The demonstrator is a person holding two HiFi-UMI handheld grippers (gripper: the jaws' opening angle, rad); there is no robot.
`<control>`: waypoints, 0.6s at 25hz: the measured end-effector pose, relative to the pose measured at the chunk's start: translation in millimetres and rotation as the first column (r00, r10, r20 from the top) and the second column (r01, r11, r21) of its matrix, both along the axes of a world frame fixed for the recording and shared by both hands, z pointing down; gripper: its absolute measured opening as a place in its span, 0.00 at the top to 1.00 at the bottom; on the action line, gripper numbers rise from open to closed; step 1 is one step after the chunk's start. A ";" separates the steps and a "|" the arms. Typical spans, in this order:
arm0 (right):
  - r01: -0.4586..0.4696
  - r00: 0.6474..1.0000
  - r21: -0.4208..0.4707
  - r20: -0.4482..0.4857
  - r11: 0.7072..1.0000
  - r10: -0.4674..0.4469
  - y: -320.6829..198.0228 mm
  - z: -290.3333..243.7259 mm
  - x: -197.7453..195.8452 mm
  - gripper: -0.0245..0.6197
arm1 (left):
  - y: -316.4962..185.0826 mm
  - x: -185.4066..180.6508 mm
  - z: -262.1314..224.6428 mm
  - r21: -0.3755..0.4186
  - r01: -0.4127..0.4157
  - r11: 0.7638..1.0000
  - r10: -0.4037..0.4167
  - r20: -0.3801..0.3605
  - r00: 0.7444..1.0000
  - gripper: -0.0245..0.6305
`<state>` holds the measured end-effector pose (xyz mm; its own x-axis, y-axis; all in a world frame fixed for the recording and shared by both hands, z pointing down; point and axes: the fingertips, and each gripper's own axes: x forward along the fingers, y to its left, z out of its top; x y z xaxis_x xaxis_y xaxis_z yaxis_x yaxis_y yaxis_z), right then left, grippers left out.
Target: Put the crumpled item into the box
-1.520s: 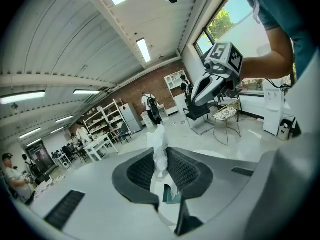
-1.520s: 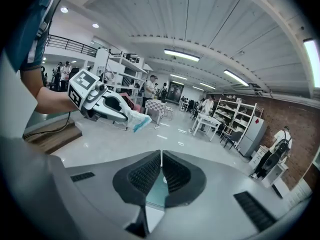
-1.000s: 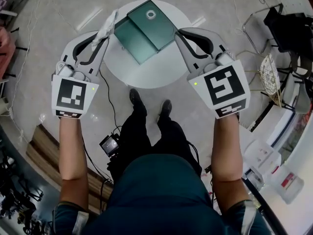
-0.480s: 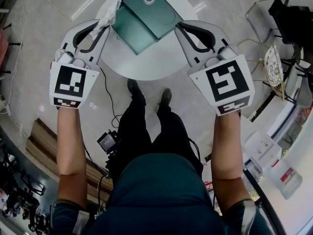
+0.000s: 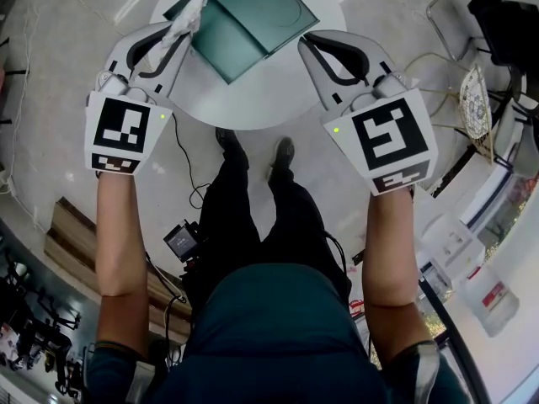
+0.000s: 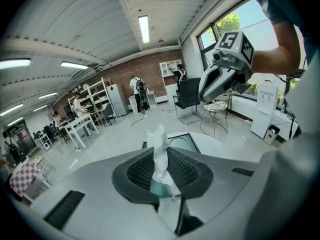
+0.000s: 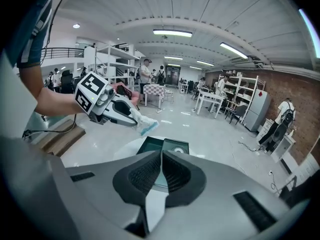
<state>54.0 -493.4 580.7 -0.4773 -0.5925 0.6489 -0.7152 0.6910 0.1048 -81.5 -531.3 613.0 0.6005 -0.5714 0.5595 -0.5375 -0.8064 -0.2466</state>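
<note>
Evidently for dropping it in, the left gripper (image 5: pixel 171 40) is clenched on the crumpled item (image 5: pixel 187 17) at upper left, by the green box (image 5: pixel 253 11) on the counter (image 5: pixel 269 99), while the right gripper (image 5: pixel 305 45) hovers closed and empty.

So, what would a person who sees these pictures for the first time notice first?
Probably the white crumpled item pinched in the left tool, at the left corner of the green box in the head view. That box lies on a round white table, and the right tool hangs shut and empty to its right.
</note>
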 end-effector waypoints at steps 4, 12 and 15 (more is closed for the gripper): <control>-0.001 1.000 -0.010 0.001 1.000 0.001 2.4 9.4 -3.1 0.90 | 1.1 -1.1 13.7 -0.017 -0.001 1.000 0.001 0.007 1.000 0.84; -0.007 1.000 -0.031 -0.003 1.000 0.007 6.4 33.1 7.8 0.90 | -1.9 13.6 40.5 -0.037 -0.002 0.999 0.003 0.010 1.000 0.84; -0.009 1.000 -0.035 -0.004 0.999 0.009 6.5 38.2 9.9 0.90 | -3.2 16.2 46.3 -0.041 -0.002 0.999 0.003 0.010 1.000 0.84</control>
